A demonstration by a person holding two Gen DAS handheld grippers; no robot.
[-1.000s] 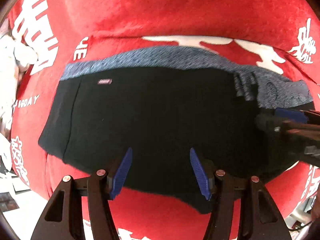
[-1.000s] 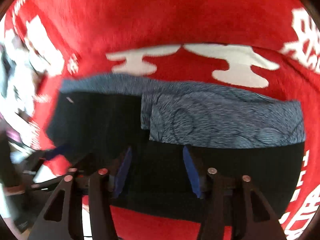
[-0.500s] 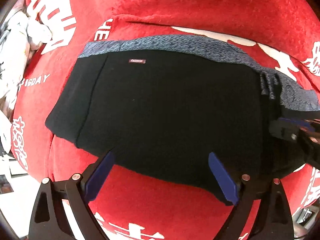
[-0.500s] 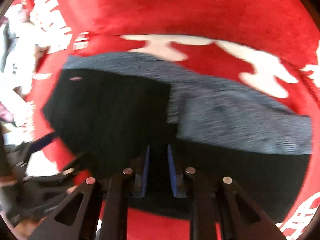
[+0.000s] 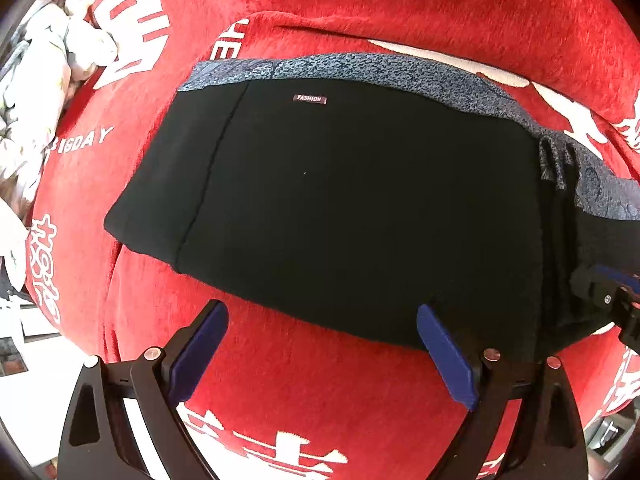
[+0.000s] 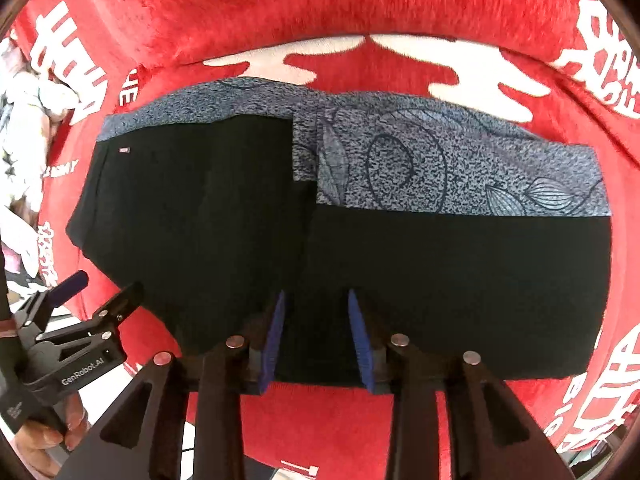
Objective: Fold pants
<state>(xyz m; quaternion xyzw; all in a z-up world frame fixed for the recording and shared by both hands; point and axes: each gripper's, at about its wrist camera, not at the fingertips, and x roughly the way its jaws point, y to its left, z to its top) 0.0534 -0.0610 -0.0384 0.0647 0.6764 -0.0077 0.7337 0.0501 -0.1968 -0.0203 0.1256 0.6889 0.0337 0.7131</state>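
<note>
- pants (image 5: 340, 208) lie flat on a red blanket (image 5: 360, 8) with white lettering, already folded into a compact black block; grey patterned band (image 6: 440, 168) runs along the far edge
- small "FASHION" label (image 5: 309, 99) sits near the far edge, left of centre in the left wrist view
- in the right wrist view a folded layer ends at a vertical edge about mid-block, so the stack is thicker on the left half
- left gripper (image 5: 320, 356) has just been opening, jaws now wide, nothing between them; it hangs over the near edge of the pants, the right pad over black cloth, the left pad over bare blanket
- right gripper (image 6: 316, 336) has just been opening from a near pinch, now partly open over the near hem close to the layer edge; black cloth lies in the gap, pads do not look pressed on it
- handling, my judgement: light, soft, limp fabric, drapes and slides layer on layer, not fragile; the fuzzy blanket probably grips it a bit
- best hold: pinch all layers at the near hem or at corners, both grippers spaced apart so the fold stays square
- risk: catching only the top layer and peeling the stack open
- pale crumpled cloth (image 5: 44, 92) lies well apart at far left, not involved
</note>
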